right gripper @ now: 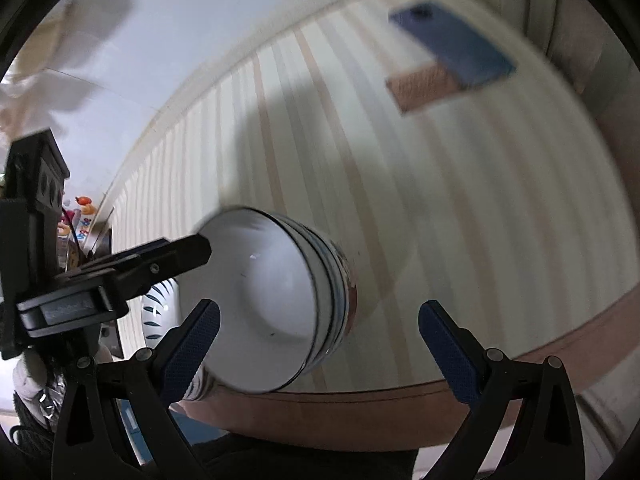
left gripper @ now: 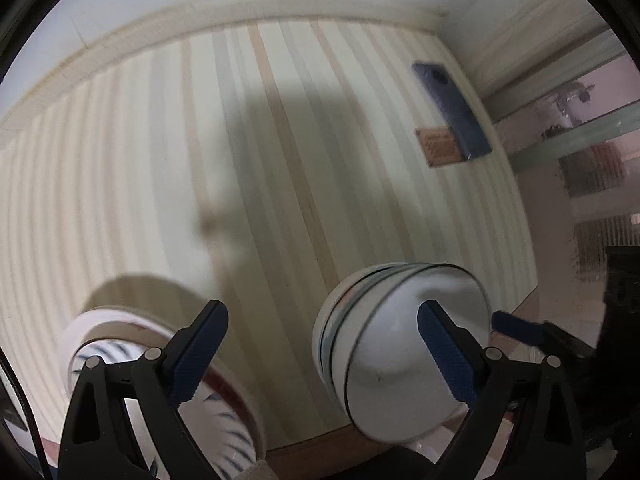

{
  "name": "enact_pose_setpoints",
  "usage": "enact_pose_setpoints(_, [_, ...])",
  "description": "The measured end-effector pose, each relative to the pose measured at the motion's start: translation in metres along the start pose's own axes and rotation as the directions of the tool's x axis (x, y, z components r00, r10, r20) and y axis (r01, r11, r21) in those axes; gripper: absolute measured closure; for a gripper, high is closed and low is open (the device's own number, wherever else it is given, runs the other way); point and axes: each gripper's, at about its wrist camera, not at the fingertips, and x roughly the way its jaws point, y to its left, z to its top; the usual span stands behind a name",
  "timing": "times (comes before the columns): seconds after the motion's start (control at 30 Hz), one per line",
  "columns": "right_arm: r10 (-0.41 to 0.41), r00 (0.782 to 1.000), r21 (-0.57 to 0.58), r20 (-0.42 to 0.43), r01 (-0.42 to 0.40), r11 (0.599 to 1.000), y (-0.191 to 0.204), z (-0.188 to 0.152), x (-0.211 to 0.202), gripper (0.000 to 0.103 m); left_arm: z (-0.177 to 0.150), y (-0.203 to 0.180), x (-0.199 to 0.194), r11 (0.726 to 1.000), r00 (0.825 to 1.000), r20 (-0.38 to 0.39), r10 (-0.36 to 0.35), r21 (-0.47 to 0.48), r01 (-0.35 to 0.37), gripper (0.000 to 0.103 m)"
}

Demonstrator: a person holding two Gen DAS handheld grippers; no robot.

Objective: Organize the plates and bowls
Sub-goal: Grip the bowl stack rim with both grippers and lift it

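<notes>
A white bowl [left gripper: 400, 344] with dark rim lines stands near the front edge of the striped table; it also shows in the right wrist view [right gripper: 272, 296]. My left gripper [left gripper: 322, 348] is open, its right finger inside the bowl's mouth. A white dish with blue leaf marks [left gripper: 224, 428] lies at the lower left under the left finger, and part of it shows in the right wrist view [right gripper: 158, 312]. My right gripper [right gripper: 318, 348] is open, the bowl between its fingers. The left gripper's finger [right gripper: 176, 256] reaches to the bowl's rim from the left.
A blue phone [left gripper: 452, 108] lies on a small brown wooden piece [left gripper: 438, 148] at the far right of the striped table [left gripper: 160, 160]; both show in the right wrist view [right gripper: 452, 44]. The table's brown front edge [right gripper: 400, 400] runs close below the bowl.
</notes>
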Motion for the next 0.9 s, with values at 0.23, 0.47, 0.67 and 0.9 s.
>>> enact_pose_setpoints(0.23, [0.184, 0.979, 0.084, -0.083, -0.177, 0.981, -0.03, 0.008, 0.055, 0.002, 0.006, 0.009, 0.044, 0.997, 0.989, -0.131, -0.07, -0.043, 0.065, 0.017])
enact_pose_setpoints(0.47, [0.281, 0.954, 0.138, -0.102, -0.266, 0.954, -0.039, 0.014, 0.074, 0.003, 0.004, 0.002, 0.049, 0.98, 0.97, -0.139, -0.198, -0.053, 0.192, 0.041])
enact_pose_setpoints(0.67, [0.272, 0.954, 0.137, -0.128, -0.254, 0.957, -0.034, 0.017, 0.081, 0.038, -0.002, -0.004, 0.046, 0.977, 0.971, -0.117, -0.209, -0.06, 0.203, 0.047])
enact_pose_setpoints(0.9, [0.275, 0.953, 0.172, -0.126, -0.252, 0.952, -0.036, 0.016, 0.079, 0.039, -0.007, 0.0, 0.043, 0.979, 0.975, -0.12, -0.187, -0.107, 0.174, 0.048])
